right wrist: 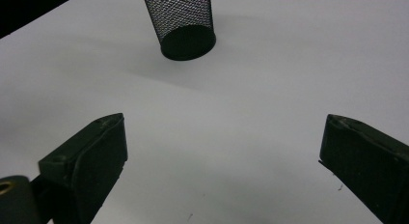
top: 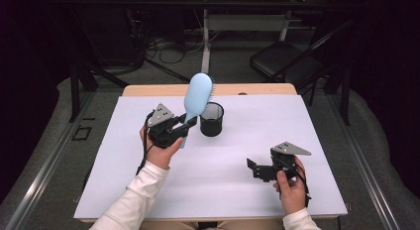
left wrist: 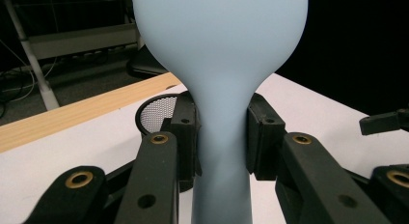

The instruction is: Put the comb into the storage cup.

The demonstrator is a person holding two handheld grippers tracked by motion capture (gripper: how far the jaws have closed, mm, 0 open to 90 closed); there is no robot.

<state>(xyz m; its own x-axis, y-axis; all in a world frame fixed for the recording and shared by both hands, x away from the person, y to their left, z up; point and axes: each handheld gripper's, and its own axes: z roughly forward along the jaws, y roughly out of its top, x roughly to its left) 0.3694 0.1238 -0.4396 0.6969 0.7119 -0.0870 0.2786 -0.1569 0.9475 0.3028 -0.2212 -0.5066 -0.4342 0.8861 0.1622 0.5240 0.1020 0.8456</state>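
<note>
**Brush raised beside the mesh cup**

Nearest me, my right gripper (top: 258,169) hovers low over the near right of the white table (top: 148,180), jaws spread wide and empty. My left gripper (top: 179,132) pinches the handle of the pale blue plastic hairbrush (top: 197,97), its long axis nearly upright, head tilted far-right. The black mesh cylinder cup (top: 212,119) stands just right of it, so I judge the left hand does the lowering.

Hairbrush (left wrist: 219,89) head cut off by top edge of left gripper view, handle by bottom edge, and hiding most of mesh cup (left wrist: 156,113) behind. Cup rim cropped at top of right gripper view.
</note>
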